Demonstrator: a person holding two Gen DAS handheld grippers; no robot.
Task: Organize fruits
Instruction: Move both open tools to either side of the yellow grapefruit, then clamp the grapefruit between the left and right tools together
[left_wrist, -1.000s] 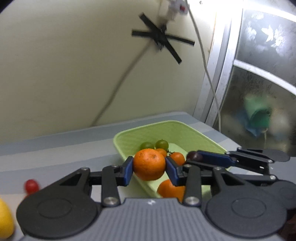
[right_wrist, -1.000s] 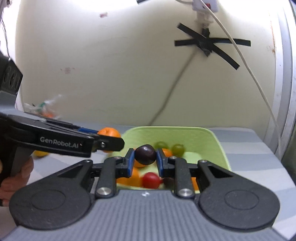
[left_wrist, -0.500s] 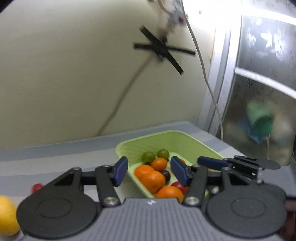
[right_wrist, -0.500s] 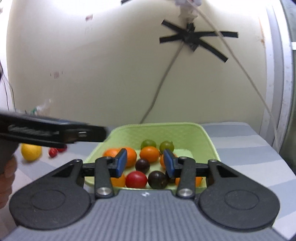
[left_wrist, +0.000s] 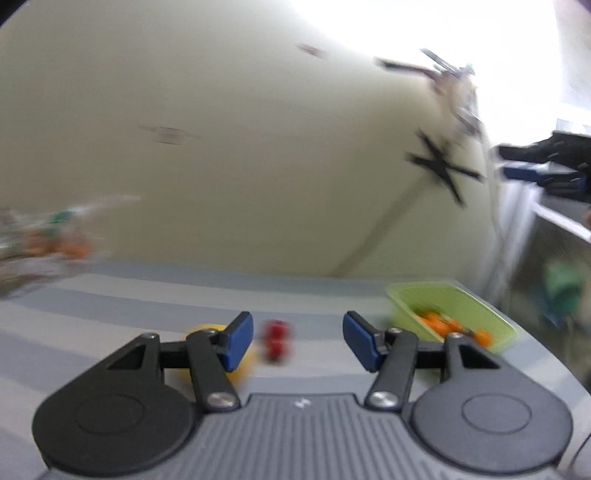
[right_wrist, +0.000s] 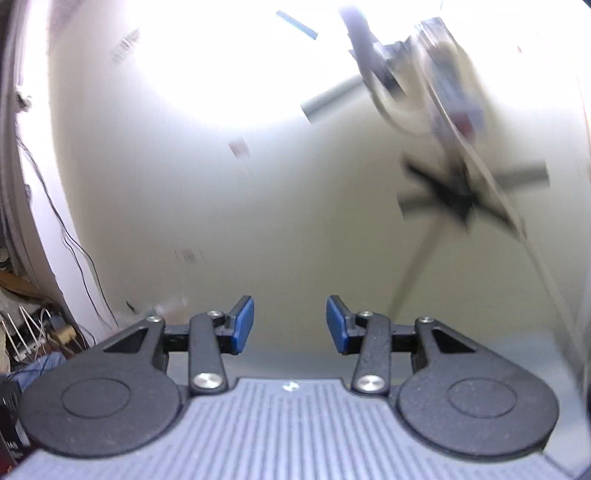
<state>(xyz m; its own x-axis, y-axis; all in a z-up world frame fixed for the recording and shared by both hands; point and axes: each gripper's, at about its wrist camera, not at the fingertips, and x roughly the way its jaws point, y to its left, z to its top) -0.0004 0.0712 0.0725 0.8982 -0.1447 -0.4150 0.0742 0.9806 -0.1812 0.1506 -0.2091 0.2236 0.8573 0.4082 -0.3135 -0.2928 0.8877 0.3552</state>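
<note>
My left gripper (left_wrist: 298, 341) is open and empty, low over the striped table. Two small red fruits (left_wrist: 276, 343) lie on the table between its fingers, a little ahead. A yellow fruit (left_wrist: 207, 329) lies partly hidden behind the left finger. The green basket (left_wrist: 476, 308) with several oranges (left_wrist: 437, 324) in it stands to the right. My right gripper (right_wrist: 290, 325) is open and empty, raised and pointing at the wall; it also shows at the right edge of the left wrist view (left_wrist: 543, 166). Both views are blurred.
A blurred pile with orange items (left_wrist: 48, 243) lies at the table's far left. A cable and black tape cross (left_wrist: 439, 166) are on the wall. A window frame (left_wrist: 524, 206) is on the right. Clutter and wires (right_wrist: 33, 325) sit at the left in the right wrist view.
Both grippers let their fruits go into the basket and opened. The left gripper has swung left toward the red fruits. The right gripper has lifted and tilted up toward the wall.
</note>
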